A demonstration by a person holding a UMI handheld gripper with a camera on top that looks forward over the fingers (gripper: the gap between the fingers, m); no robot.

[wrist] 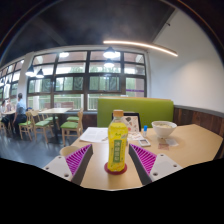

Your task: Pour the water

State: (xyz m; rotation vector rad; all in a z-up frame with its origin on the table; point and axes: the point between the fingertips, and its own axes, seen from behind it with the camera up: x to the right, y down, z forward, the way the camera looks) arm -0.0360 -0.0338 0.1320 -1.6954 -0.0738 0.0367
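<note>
A yellow drink bottle (118, 140) with an orange cap and green label stands upright on a small red coaster (117, 169) on the tan table (185, 145). My gripper (116, 158) is open, with the bottle standing between the purple-padded fingers (80, 156) and a gap on either side. A white bowl (163, 129) sits beyond the right finger, farther back on the table.
Papers (97, 134) lie on the table behind the bottle, left of the bowl. A green booth back (135, 108) rises past the table. Chairs and tables (60, 122) stand off to the left, where a person (20, 108) sits by the large windows.
</note>
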